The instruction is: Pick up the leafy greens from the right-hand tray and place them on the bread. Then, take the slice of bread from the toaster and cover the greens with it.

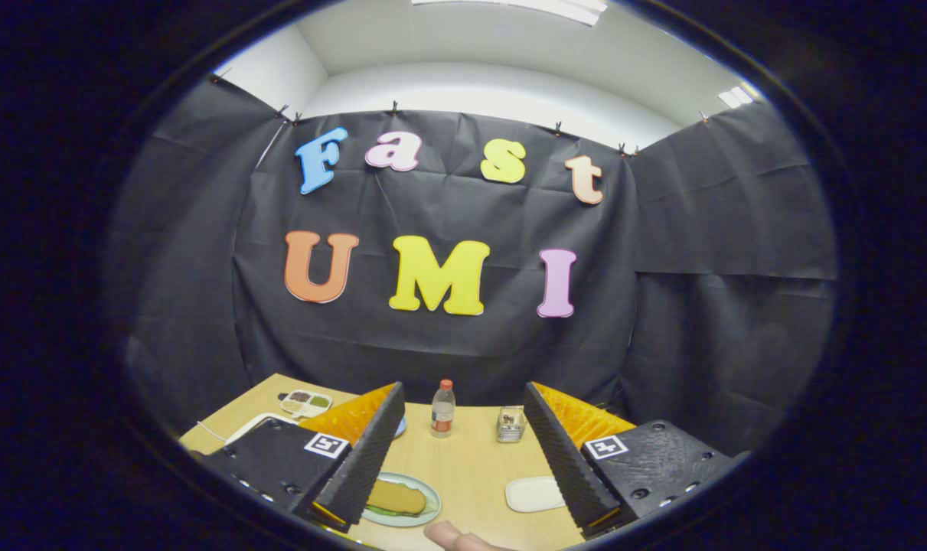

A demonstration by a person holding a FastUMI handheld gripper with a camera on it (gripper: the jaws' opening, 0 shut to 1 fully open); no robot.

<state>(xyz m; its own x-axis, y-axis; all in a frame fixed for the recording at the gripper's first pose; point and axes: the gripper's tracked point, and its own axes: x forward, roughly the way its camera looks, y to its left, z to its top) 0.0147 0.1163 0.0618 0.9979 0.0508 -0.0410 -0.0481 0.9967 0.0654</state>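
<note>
Hovering above the table [471, 467], the gripper [463, 474] is held spread and empty. On the plate [431, 511], bread [396, 497] already covers greens [379, 510]; only withdrawal seems needed.

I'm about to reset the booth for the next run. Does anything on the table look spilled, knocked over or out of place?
Nothing stands out. The bottle stands upright, the sandwich sits on its plate, greens tucked under the bread. The gripper is open, holding nothing.
</note>
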